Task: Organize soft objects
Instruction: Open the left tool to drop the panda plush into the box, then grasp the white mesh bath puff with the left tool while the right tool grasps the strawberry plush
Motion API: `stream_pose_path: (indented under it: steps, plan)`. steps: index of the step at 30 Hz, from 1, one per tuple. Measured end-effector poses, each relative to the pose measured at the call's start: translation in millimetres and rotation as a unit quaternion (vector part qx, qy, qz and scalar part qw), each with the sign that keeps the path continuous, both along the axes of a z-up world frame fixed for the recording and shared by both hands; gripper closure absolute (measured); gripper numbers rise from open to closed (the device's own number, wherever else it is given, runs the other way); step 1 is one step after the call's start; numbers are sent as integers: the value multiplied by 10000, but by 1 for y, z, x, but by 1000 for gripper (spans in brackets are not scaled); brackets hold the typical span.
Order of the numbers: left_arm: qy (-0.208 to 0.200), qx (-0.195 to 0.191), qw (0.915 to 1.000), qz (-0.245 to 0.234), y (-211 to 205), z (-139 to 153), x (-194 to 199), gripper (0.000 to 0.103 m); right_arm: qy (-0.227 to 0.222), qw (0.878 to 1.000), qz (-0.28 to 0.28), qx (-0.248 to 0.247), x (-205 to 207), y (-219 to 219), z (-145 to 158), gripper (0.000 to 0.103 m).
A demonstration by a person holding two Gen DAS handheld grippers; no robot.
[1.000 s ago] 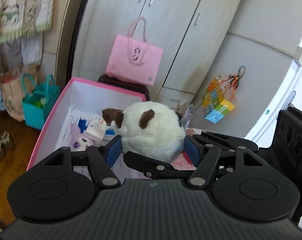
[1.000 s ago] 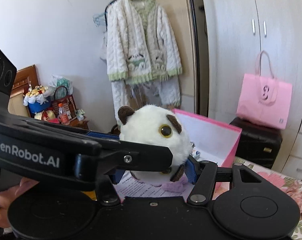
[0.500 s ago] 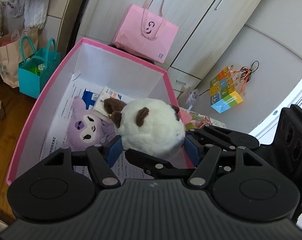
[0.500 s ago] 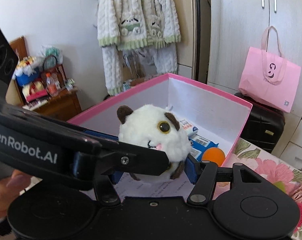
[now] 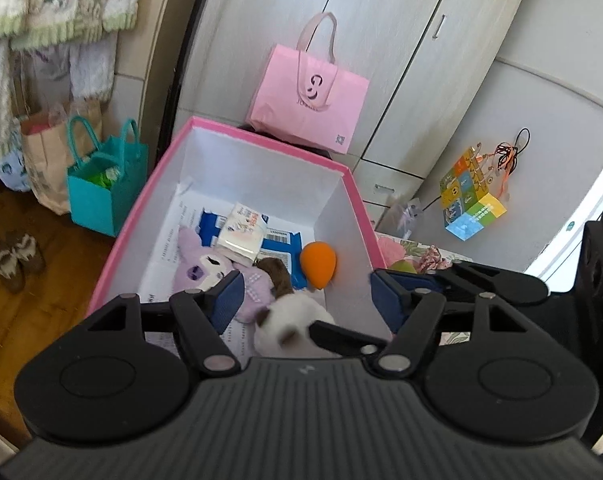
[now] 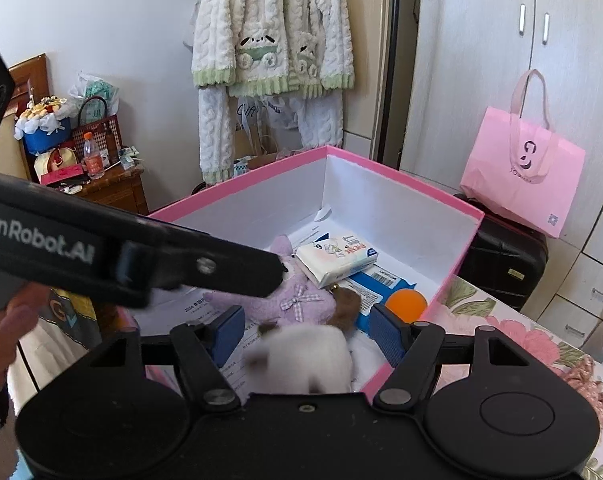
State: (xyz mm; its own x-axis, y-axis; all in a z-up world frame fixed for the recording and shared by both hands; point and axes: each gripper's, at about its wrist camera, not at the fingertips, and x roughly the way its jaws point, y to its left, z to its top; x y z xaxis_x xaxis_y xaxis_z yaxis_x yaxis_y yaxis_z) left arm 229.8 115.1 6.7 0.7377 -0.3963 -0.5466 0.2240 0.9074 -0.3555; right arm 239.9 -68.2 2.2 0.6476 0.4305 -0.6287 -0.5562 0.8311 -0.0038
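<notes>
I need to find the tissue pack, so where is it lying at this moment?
The tissue pack lies inside the pink box, toward its far end, resting partly on the purple plush and on a blue packet.

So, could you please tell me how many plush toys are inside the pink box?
2: a purple plush lying on the papers, and a white plush at the near end. Others may be hidden beneath.

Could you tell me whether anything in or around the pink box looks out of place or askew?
Only the white plush toy stands out: it is motion-blurred, dropping into the pink box between both opening grippers, left gripper and right gripper, neither touching it. The purple plush, tissue pack and orange ball lie loosely, nothing spilled or damaged.
</notes>
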Motion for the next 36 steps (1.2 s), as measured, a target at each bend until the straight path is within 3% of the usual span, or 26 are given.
stream_pose_path:
  steps: [8, 20, 28, 36]
  plan:
    - [-414, 356, 9984, -119, -6, 28, -42, 29, -167, 9997, -118, -101, -31, -18, 17, 29]
    - [-945, 736, 9898, -774, -36, 56, -112, 24, -341, 9992, -141, -119, -90, -65, 43, 29]
    - [-1096, 944, 9831, -1120, -65, 59, -135, 21, -307, 9988, -338, 154, -122, -117, 50, 28]
    - [-1039, 1166, 9750, -1584, -110, 44, -134, 21, -451, 9941, -821, 544, -133, -181, 45, 28]
